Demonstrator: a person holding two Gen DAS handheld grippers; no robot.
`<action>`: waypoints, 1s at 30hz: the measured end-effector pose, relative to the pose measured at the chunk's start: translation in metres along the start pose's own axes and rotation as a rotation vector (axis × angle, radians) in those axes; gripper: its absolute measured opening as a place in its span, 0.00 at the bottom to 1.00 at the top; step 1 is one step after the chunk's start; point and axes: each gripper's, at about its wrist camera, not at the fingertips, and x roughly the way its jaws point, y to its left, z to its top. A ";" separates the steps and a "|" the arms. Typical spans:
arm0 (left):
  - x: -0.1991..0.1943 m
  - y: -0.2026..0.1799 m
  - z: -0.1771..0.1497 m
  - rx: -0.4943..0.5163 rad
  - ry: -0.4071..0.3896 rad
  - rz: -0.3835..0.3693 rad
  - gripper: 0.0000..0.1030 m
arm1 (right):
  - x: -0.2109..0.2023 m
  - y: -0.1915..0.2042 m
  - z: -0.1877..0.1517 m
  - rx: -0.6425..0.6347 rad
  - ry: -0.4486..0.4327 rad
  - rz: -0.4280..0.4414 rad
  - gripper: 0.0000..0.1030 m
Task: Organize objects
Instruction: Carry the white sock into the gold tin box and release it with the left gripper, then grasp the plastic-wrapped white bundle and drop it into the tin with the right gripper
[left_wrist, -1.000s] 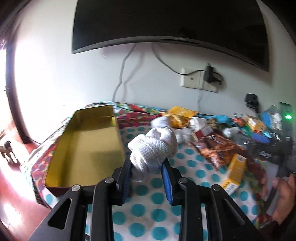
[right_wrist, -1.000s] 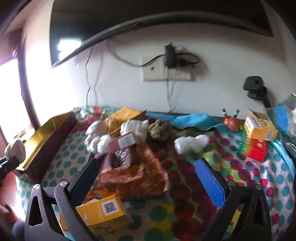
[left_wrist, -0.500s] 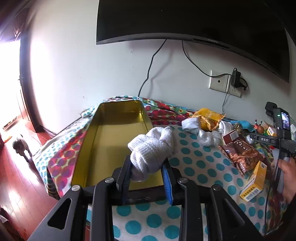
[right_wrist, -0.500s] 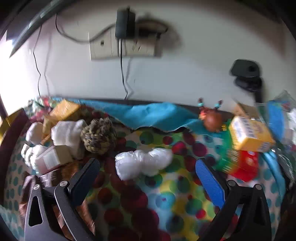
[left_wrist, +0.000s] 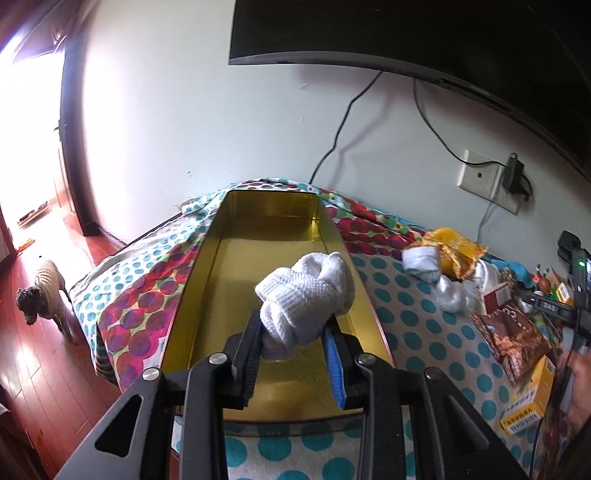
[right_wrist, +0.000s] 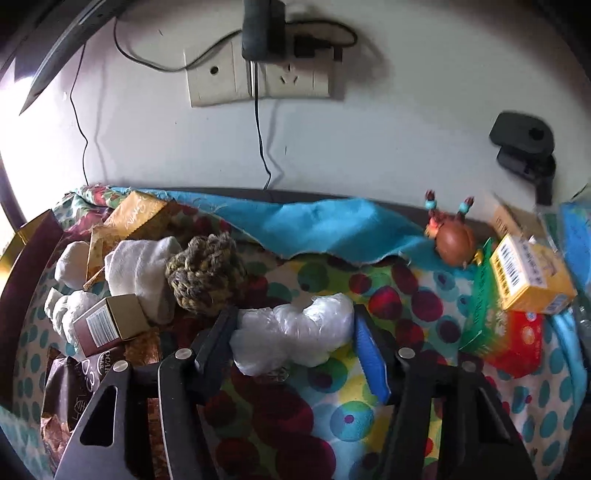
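Observation:
My left gripper (left_wrist: 291, 332) is shut on a rolled white knit sock (left_wrist: 306, 302) and holds it above the near end of a long gold tin (left_wrist: 266, 229), whose inside is bare. My right gripper (right_wrist: 295, 328) is open, its jaws standing on either side of a crumpled clear plastic bag (right_wrist: 291, 332) on the dotted cloth (right_wrist: 332, 398). I cannot tell whether the pads touch the bag. Left of the bag lie a brown-yellow knit ball (right_wrist: 203, 277) and white rolled socks (right_wrist: 140, 269).
Snack packets (left_wrist: 509, 336), a yellow box (left_wrist: 528, 395) and more socks (left_wrist: 421, 262) lie right of the tin. Orange and red boxes (right_wrist: 528, 277), a small crab toy (right_wrist: 454, 240) and blue cloth (right_wrist: 314, 229) sit near the wall. A small dog (left_wrist: 44, 291) stands on the floor at left.
My left gripper carried the sock left until it hangs over the tin. My right gripper moved forward and right, and its jaws now bracket the plastic bag.

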 end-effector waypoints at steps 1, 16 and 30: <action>0.002 0.002 0.001 -0.004 0.004 0.003 0.30 | -0.004 0.002 0.000 -0.008 -0.016 -0.008 0.56; 0.036 0.011 -0.002 -0.021 0.105 0.080 0.31 | -0.011 0.001 0.000 -0.006 -0.052 -0.011 0.57; 0.022 -0.011 0.007 0.080 0.054 0.123 0.57 | -0.014 0.003 0.001 -0.015 -0.068 -0.044 0.58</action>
